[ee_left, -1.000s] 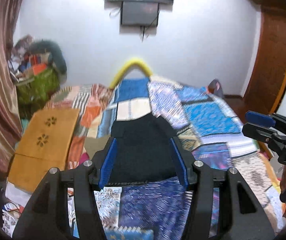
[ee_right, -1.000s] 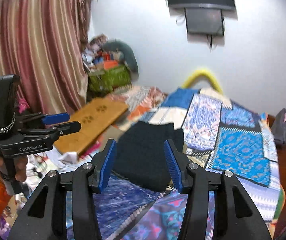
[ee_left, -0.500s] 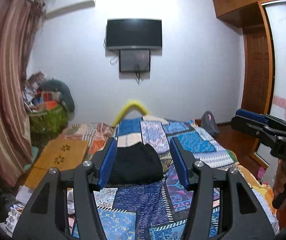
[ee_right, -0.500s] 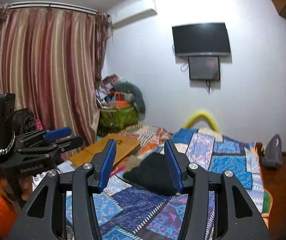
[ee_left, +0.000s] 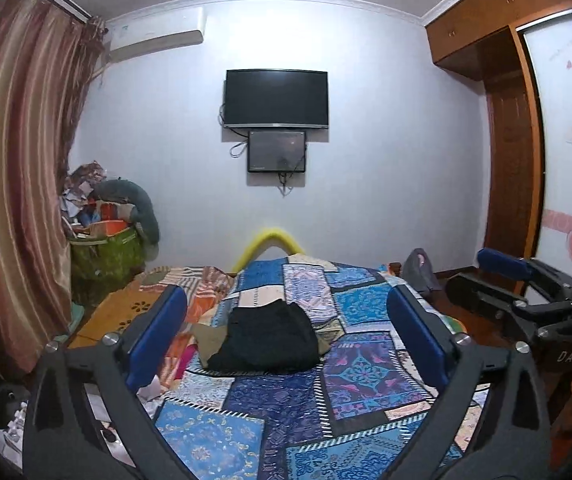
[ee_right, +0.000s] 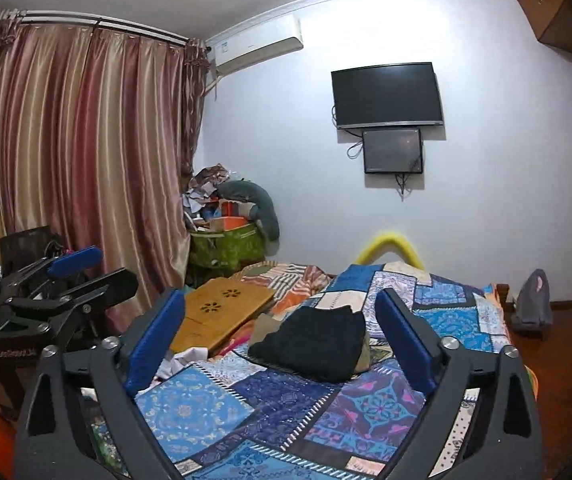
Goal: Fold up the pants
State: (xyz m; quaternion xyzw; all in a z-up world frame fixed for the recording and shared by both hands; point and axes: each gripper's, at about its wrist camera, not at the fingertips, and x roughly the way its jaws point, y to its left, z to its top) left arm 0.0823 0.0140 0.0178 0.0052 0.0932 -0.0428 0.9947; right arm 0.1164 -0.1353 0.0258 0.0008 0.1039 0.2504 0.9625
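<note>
The black pants (ee_left: 268,340) lie folded in a compact stack on the patchwork bed cover (ee_left: 286,408), on top of an olive garment. They also show in the right wrist view (ee_right: 313,344). My left gripper (ee_left: 286,336) is open and empty, held well back from the pants and above the bed. My right gripper (ee_right: 282,340) is open and empty, also back from the pants. Each gripper shows at the edge of the other's view: the right one (ee_left: 501,276), the left one (ee_right: 86,268).
A wooden lap table (ee_right: 218,312) lies left of the pants. A green bag of clutter (ee_left: 102,256) stands by the curtain (ee_right: 66,160). A TV (ee_left: 276,98) hangs on the far wall. A wardrobe (ee_left: 509,160) and a grey bag (ee_right: 531,300) are at the right.
Both grippers have pulled back and risen away from the folded pants, so the pants look smaller and more of the room shows. Both stayed open and empty.
</note>
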